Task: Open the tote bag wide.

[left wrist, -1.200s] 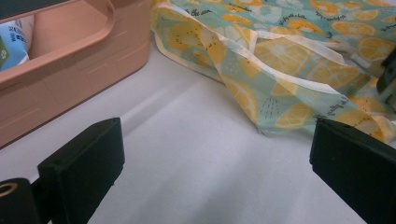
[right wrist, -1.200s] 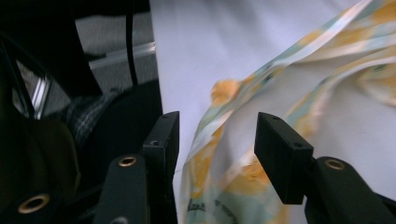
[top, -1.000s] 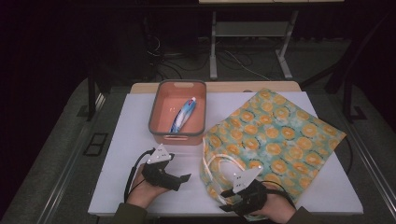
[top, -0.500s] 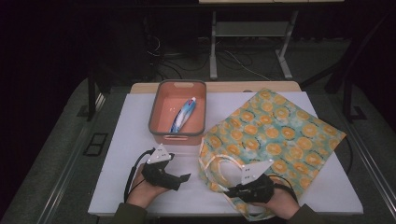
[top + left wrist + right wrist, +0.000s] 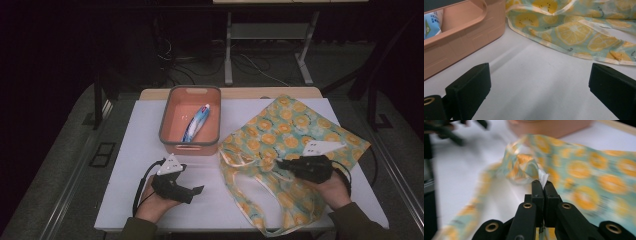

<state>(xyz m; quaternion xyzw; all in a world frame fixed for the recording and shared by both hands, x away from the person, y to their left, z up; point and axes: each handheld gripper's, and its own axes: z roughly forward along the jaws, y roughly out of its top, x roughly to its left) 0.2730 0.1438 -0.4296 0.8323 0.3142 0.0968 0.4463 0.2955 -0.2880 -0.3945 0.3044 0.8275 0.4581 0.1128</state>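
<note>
Right gripper (image 5: 280,163): fingers have just been closing and now stand clenched on a pinch of the tote bag's (image 5: 292,132) fabric, a pale edge showing between the tips in the right gripper view. Left gripper (image 5: 197,189): fingers spread wide, nothing between them, low over the white desk (image 5: 145,125). Tote bag: thin pale-green cloth printed with orange citrus slices, cream strap, rumpled, lying on the desk's right half. Farther: salmon plastic bin (image 5: 167,117) beside it, holding a blue-and-white tube (image 5: 196,122).

Probably a lab or recording room — dim, white table (image 5: 150,130), loose cables on the floor (image 5: 200,60), metal-legged bench (image 5: 229,45) behind.
</note>
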